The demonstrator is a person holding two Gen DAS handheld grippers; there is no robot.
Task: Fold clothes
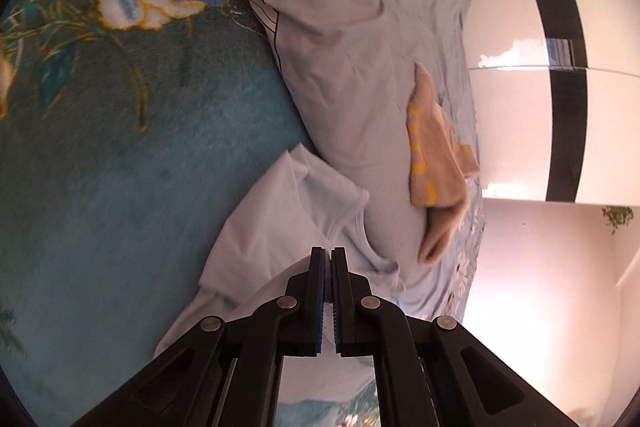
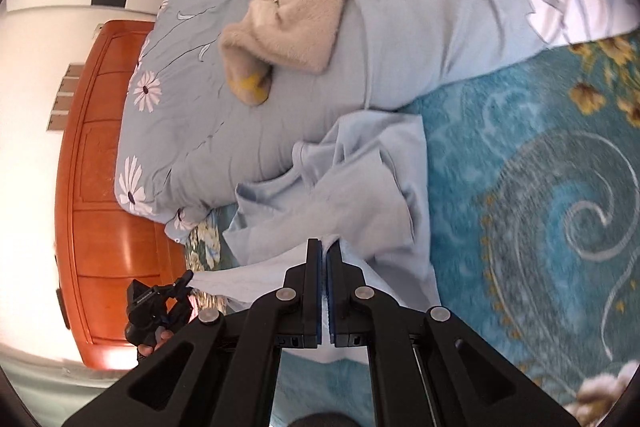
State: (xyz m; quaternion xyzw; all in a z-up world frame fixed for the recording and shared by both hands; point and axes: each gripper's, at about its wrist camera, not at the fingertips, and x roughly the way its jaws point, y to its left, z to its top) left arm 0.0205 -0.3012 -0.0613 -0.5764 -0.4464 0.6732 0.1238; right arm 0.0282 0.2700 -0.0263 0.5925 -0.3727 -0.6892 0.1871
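The pale blue shirt [image 2: 360, 187] lay rumpled on the teal blanket [image 2: 520, 187] against the quilt [image 2: 400, 27]. The left gripper [image 1: 331, 255] and right gripper [image 2: 324, 247] each pinched its edge. It looked light and limp, best held at corners.

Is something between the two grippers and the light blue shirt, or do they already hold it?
Nothing visible stands between. The left gripper and right gripper are each shut on the light blue shirt. The beige garment lies apart, on the quilt.
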